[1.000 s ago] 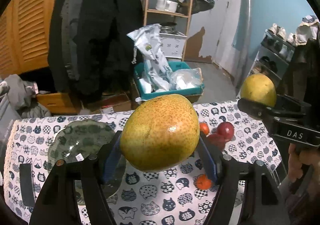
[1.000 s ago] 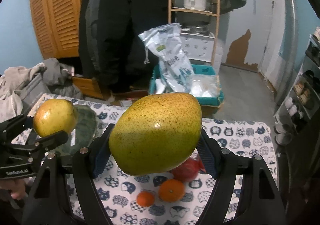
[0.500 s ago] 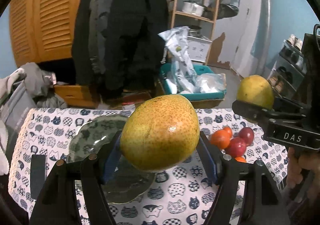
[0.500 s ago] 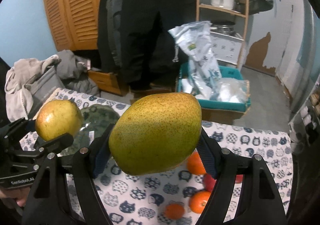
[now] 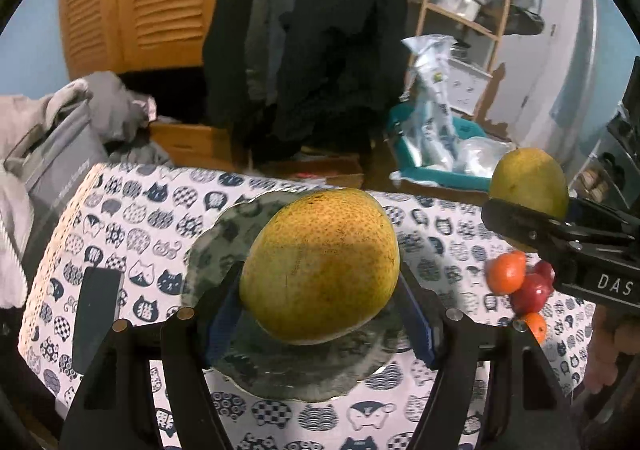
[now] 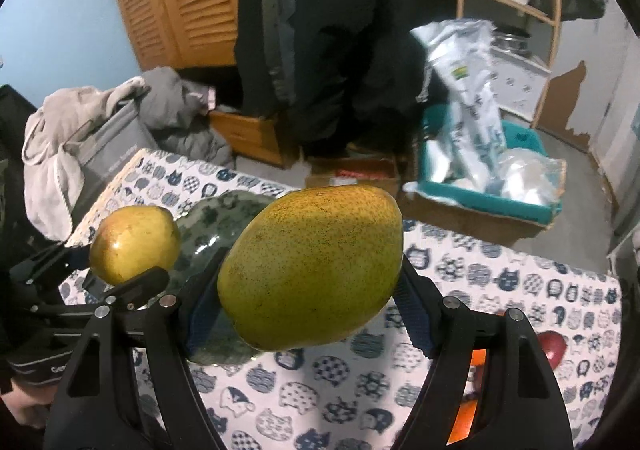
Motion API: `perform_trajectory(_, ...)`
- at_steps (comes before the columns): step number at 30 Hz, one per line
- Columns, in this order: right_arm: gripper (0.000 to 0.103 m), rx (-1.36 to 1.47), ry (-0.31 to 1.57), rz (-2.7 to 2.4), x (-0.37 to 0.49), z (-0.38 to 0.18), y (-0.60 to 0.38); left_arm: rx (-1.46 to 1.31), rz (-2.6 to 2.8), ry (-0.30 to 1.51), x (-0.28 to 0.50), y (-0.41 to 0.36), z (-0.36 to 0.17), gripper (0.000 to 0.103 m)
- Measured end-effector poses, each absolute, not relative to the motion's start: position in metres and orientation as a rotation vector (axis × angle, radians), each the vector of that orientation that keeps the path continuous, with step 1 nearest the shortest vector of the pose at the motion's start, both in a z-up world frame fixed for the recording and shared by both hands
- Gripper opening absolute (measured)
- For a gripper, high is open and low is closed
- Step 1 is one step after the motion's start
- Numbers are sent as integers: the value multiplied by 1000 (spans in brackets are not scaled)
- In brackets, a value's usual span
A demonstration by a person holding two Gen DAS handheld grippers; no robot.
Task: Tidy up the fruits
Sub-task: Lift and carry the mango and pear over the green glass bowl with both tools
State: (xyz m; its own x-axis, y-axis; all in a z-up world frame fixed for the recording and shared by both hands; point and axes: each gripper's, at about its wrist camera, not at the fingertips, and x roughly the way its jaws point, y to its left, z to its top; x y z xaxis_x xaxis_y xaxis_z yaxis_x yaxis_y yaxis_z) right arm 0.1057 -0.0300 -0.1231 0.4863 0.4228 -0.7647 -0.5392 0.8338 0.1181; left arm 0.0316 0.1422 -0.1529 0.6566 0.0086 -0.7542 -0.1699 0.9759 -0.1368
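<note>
My left gripper (image 5: 320, 310) is shut on a yellow-green pear (image 5: 320, 266), held above a dark green glass plate (image 5: 216, 250) on the cat-print tablecloth. My right gripper (image 6: 310, 310) is shut on a second yellow-green pear (image 6: 312, 270), above the table to the right of the plate (image 6: 208, 218). In the right wrist view the left gripper's pear (image 6: 134, 244) hangs at the left over the plate. In the left wrist view the right gripper's pear (image 5: 528, 182) shows at the right edge. Oranges (image 5: 506, 272) and red fruit (image 5: 530, 292) lie on the cloth at the right.
A dark flat phone-like object (image 5: 98, 310) lies on the cloth left of the plate. Behind the table stand a teal bin (image 6: 500, 202) with plastic bags, a wooden shelf, hanging dark coats and a pile of grey clothes (image 5: 60, 138). A hand (image 5: 612, 350) grips the right tool.
Both grippers have moved left and lower over the table with their pears. The green plate now lies right under the left pear, and the small fruit has slid to the right of both views.
</note>
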Motion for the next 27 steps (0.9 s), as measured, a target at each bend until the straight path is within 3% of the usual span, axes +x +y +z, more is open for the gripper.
perform_trajectory(27, 77, -167, 1125, 667, 134, -221, 28, -276, 201, 1117, 54, 185, -261, 72)
